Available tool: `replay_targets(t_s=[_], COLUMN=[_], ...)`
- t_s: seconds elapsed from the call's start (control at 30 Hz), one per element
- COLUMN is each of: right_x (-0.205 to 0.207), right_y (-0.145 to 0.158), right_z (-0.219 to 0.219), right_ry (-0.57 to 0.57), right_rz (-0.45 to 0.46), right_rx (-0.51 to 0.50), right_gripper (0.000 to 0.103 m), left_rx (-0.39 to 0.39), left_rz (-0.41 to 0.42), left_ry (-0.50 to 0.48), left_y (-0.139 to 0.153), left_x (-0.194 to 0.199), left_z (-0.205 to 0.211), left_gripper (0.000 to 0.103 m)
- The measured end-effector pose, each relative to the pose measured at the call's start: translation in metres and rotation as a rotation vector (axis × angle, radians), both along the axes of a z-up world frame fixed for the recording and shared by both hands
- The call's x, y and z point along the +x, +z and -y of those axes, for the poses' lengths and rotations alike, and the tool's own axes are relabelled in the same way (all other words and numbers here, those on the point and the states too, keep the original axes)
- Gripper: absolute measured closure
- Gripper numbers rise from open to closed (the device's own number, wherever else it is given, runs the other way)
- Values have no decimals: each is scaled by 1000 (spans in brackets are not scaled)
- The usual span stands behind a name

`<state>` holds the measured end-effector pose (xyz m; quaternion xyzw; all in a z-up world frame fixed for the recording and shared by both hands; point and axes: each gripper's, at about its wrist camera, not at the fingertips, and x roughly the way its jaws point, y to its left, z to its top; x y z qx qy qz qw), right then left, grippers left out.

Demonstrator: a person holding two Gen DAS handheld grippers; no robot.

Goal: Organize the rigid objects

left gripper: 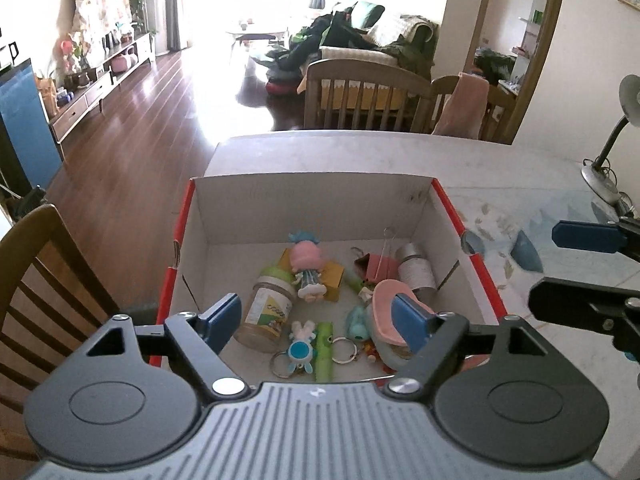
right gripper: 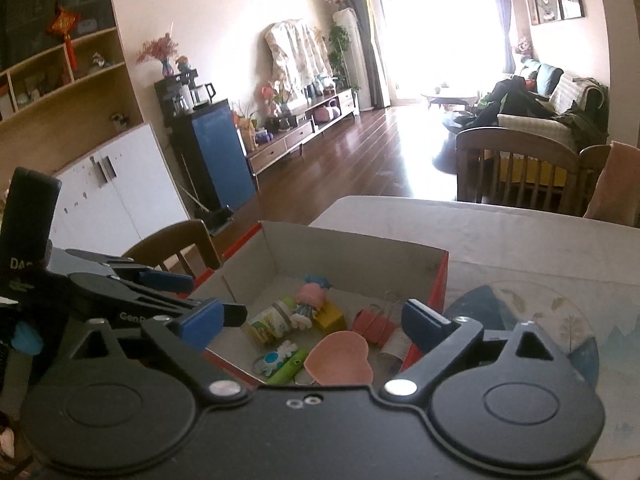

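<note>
Jaws spread, empty — jar (left gripper: 267, 312) lying, lid seemingly pointing away.

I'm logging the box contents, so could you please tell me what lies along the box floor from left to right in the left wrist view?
Jar → pink-haired doll → pink binder clip → silver cylinder, all inside the cardboard box.

A home's open living and dining room: a sofa (right gripper: 560, 116) and coffee table (right gripper: 450, 98) far by the bright window, a wooden dining chair (left gripper: 362, 96), a low TV cabinet (right gripper: 302, 134).
</note>
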<state>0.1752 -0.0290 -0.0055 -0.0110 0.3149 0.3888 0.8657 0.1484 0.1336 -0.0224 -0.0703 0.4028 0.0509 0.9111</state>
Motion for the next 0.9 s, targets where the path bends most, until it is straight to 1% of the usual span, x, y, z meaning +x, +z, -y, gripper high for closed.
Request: replay_targets(t_s=[0.27, 0.4, 0.53, 0.63, 0.8, 0.9], right_x=[-9, -13, -17, -20, -24, -26], right_y=[1, 3, 2, 0, -6, -8], right_z=[7, 8, 10, 9, 11, 13], right_ry=[-23, -47, -69, -65, -59, -60], right_rz=[29, 44, 58, 64, 50, 46], right_rx=[9, 13, 11, 3, -2, -7], right_gripper=[0, 0, 0, 0, 0, 0], left_rx=[8, 8, 33, 44, 94, 106], left_rz=[6, 10, 6, 9, 37, 37], left_ry=[13, 12, 28, 34, 48, 51], left_y=[4, 5, 4, 4, 9, 12], left_x=[-2, -4, -6, -9, -17, -19], left_z=[6, 8, 12, 15, 21, 23], left_gripper=[20, 16, 14, 14, 14, 14])
